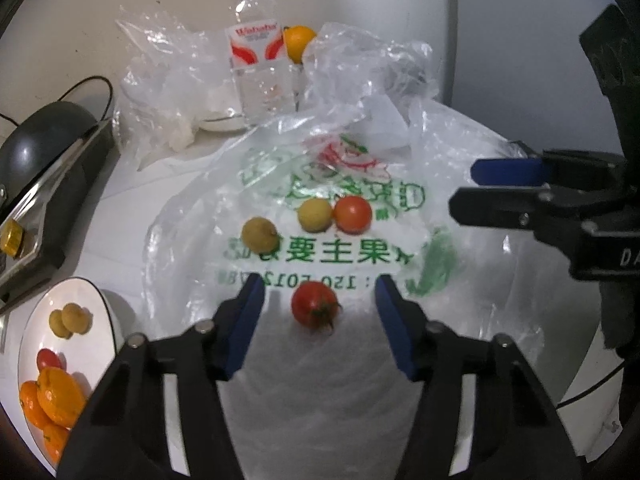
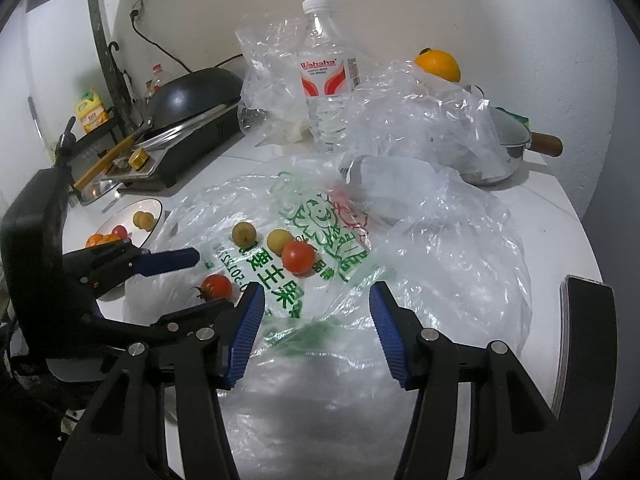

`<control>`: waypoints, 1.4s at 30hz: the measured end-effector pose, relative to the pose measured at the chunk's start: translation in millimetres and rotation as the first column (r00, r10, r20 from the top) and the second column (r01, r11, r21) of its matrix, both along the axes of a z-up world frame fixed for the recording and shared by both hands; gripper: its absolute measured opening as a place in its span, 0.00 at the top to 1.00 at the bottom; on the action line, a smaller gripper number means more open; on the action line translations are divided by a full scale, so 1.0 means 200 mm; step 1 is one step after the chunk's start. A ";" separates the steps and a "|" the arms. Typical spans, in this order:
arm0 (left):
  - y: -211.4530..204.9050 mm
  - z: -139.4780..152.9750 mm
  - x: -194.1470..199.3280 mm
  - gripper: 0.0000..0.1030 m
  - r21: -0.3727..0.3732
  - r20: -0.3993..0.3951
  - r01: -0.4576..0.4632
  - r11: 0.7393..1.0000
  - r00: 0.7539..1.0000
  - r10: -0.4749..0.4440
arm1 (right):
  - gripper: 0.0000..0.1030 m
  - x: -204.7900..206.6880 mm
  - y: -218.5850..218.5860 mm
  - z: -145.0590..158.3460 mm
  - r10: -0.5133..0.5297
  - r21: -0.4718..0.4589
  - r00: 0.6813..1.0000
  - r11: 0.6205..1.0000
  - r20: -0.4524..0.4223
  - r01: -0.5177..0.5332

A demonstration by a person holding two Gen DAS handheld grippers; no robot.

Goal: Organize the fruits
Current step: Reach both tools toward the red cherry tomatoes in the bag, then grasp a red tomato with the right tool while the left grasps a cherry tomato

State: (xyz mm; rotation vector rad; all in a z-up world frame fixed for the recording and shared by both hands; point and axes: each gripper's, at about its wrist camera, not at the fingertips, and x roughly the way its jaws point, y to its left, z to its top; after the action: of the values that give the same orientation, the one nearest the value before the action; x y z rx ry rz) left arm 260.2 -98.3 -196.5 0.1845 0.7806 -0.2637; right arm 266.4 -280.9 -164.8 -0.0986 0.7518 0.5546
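Note:
A red tomato with a green stem (image 1: 314, 309) lies on a printed plastic bag (image 1: 320, 248), between the open jaws of my left gripper (image 1: 320, 294). Farther on lie two yellow-green longans (image 1: 260, 235) (image 1: 315, 214) and a second tomato (image 1: 353, 214). A white plate (image 1: 105, 308) at the left holds oranges, a tomato and two longans. My right gripper (image 2: 316, 300) is open and empty over the bag's near part. The right wrist view shows the stemmed tomato (image 2: 217, 287), the other tomato (image 2: 298, 257), the longans (image 2: 244, 234) (image 2: 279, 241) and the plate (image 2: 154, 205).
A water bottle (image 1: 256, 60) stands at the back among crumpled clear bags (image 1: 168, 80), with an orange (image 1: 298, 42) behind. A black wok on a stove (image 1: 44, 148) is at the left. A pot with a wooden handle (image 2: 516, 144) sits at the back right.

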 end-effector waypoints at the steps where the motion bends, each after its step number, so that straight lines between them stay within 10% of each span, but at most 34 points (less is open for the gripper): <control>1: 0.00 0.00 0.00 0.48 0.007 0.000 0.000 1.000 1.000 0.000 | 0.47 0.00 0.00 0.00 0.002 0.000 1.000 1.000 0.000 -0.002; 18: 0.03 -0.06 0.05 0.74 -0.027 -0.062 0.031 0.999 0.998 -0.032 | 0.54 0.18 0.22 -0.11 0.062 -0.061 0.997 0.996 -0.055 -0.066; 42: 0.07 0.00 -0.01 0.74 -0.072 -0.014 0.038 0.997 0.999 -0.039 | 0.71 0.26 0.34 -0.17 0.057 -0.170 0.996 0.983 -0.073 -0.069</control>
State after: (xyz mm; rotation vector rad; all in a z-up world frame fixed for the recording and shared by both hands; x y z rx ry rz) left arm 257.6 -84.3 -197.0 0.1298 0.7817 -0.3298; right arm 318.5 -213.4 -198.8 -0.2656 0.8649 0.5544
